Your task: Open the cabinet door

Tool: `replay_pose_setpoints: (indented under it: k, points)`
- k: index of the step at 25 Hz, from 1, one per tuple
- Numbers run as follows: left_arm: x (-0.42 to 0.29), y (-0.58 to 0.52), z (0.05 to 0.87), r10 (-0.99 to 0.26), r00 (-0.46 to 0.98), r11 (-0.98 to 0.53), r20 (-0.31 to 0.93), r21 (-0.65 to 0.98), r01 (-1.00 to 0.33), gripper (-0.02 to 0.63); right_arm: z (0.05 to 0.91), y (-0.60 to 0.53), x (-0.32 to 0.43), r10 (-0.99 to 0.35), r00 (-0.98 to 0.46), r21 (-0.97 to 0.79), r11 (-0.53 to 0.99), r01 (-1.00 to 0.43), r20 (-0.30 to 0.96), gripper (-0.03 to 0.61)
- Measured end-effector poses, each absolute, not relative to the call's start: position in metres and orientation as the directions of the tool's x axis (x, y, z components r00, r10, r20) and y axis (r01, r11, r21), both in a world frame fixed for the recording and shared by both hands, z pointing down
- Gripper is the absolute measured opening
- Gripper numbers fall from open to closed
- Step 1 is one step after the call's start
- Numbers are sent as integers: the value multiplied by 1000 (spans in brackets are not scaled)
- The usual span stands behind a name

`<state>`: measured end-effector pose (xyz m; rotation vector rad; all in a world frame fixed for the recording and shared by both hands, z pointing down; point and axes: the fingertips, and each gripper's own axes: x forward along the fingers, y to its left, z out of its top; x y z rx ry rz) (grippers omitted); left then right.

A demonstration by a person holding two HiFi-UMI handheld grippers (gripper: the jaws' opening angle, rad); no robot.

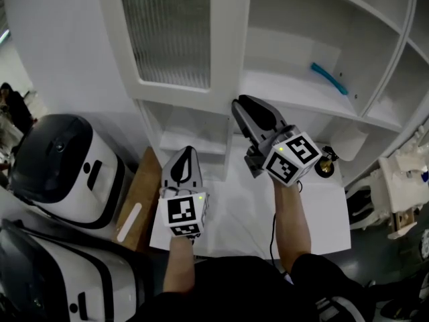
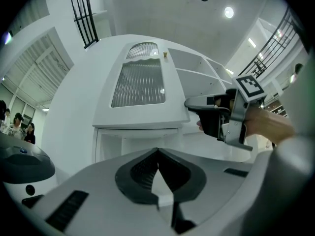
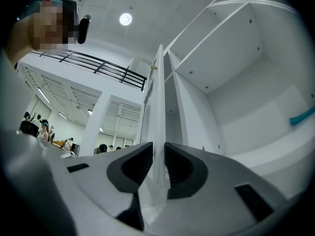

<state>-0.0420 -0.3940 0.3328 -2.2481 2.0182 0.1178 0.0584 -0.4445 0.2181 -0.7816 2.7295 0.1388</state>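
Cabinet door (image 1: 175, 35), with its ribbed-glass panel, stands partly open above the bench (image 1: 234, 220). Its free edge runs between the jaws of our right tool (image 3: 158, 157), which have closed onto that thin edge. We judge the hold shallow: if we pull off the door's own arc, or let the wrist roll, the pads may slide off and the door swing back. Our left tool (image 2: 158, 154) hangs low before the door, jaws together on nothing. A wider swing could catch it unless we draw it clear.
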Motion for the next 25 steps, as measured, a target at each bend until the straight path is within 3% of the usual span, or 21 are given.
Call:
replay_pose_setpoints:
  k: [15,25]
  points:
    - [-43,-383,331,-979,148,-148,-138,-15,-989,14,217,-415,54,-517,-800,-6,841,-541,-305,75]
    - [-53,-370,342,-964,240,-243,-115,13,-970,14,217,-387,47,-595,-737,-24,783,-622,-320,73]
